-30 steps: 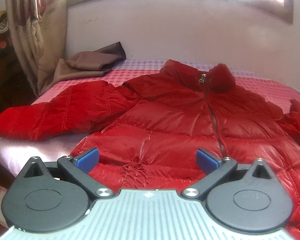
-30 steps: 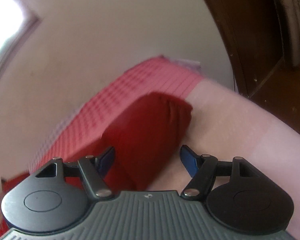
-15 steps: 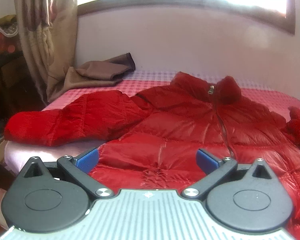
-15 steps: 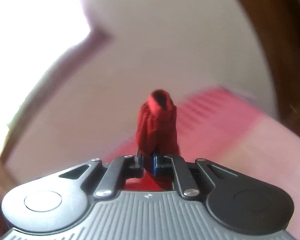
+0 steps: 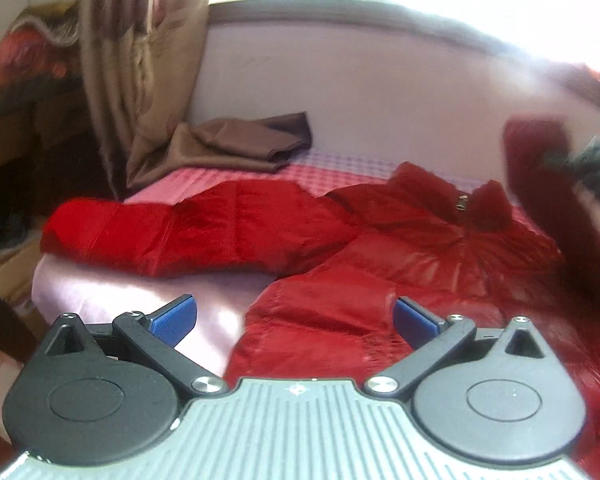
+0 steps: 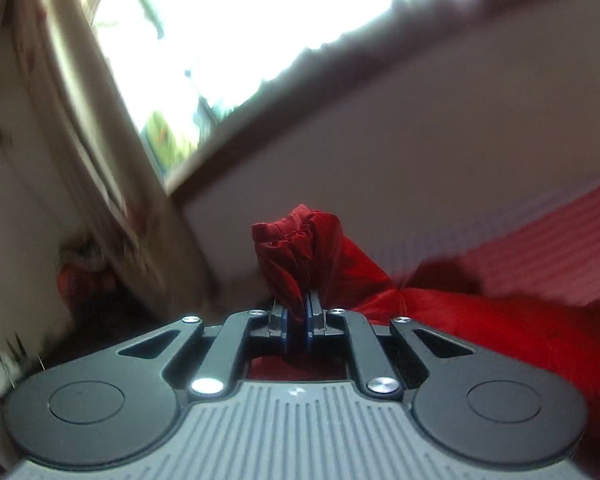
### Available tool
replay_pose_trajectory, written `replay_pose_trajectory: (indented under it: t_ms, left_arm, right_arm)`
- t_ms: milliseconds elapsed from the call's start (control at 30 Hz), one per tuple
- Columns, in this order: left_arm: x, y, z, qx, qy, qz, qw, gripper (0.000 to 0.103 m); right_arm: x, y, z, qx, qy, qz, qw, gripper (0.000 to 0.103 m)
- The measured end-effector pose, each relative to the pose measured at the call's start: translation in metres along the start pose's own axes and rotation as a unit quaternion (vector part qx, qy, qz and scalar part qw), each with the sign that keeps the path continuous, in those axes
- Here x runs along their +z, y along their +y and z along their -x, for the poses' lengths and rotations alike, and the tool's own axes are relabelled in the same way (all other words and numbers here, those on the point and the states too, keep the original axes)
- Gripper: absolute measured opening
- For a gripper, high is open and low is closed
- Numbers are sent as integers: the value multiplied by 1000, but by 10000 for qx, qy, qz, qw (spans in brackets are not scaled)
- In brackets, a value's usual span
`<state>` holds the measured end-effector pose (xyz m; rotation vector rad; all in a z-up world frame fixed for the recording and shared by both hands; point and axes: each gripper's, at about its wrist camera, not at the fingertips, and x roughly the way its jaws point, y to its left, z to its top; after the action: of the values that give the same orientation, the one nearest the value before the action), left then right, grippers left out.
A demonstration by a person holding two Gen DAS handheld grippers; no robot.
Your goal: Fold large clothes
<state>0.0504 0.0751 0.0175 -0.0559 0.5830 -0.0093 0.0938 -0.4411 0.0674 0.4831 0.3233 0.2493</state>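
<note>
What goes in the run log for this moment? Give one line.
right claw: shut on sleeve cuff, lifted | left claw: open, empty | red jacket: on bed

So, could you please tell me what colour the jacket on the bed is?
Red; the jacket shows best in the left wrist view.

Bed — red jacket, brown cloth.

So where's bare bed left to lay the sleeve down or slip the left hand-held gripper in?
Bare pink sheet lies under the outstretched left sleeve, beside the jacket hem. A checked strip is free behind the collar, right of the brown cloth. The jacket body fills the rest.
</note>
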Motion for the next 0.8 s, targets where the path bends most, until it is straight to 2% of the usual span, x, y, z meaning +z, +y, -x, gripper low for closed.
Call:
replay_pose_trajectory:
  t_ms: [67, 167, 267, 367, 400, 467, 500, 533, 567, 700, 733, 800]
  left_arm:
    - [0, 12, -6, -73, 100, 166, 9998, 103]
    - [1, 25, -12, -114, 118, 246, 9996, 103]
    - [3, 38, -22, -272, 176, 362, 9988, 103]
    - [6, 52, -34, -296, 176, 529, 9980, 103]
    - [7, 58, -38, -319, 162, 578, 9977, 103]
    - [13, 72, -47, -332, 147, 686, 9970, 103]
    - [15, 77, -51, -308, 120, 699, 9970, 103]
    - [17, 83, -55, -255, 100, 712, 9971, 103]
    - [21, 91, -61, -181, 94, 727, 9971, 103]
    - [29, 127, -91, 132, 244, 1008, 9945, 101]
    - [30, 135, -98, 186, 335, 1155, 9926, 97]
    - [31, 161, -114, 138, 579, 1645, 9846, 95]
  right_arm:
    - [-24, 10, -30, -184, 378, 297, 9987, 8]
    - [-58, 27, -63, -527, 913, 906, 9903, 8]
    - [-88, 35, -87, -861, 1396, 1589, 9736, 12]
    - [-104, 41, -92, -1013, 1750, 2011, 9585, 17]
    - [-100, 42, -84, -1008, 1719, 2093, 9573, 21]
    - [-94, 46, -60, -795, 1558, 2103, 9619, 44]
    - [-89, 50, -47, -663, 1429, 2055, 9659, 52]
    - [-83, 53, -28, -512, 1267, 2004, 9701, 67]
    - [-74, 56, -12, -307, 1107, 1934, 9744, 76]
    - [-55, 66, 70, 499, 972, 1622, 9807, 79]
    - [-53, 66, 92, 556, 991, 1565, 9811, 79]
    - [-46, 63, 138, 386, 1044, 1492, 9825, 79]
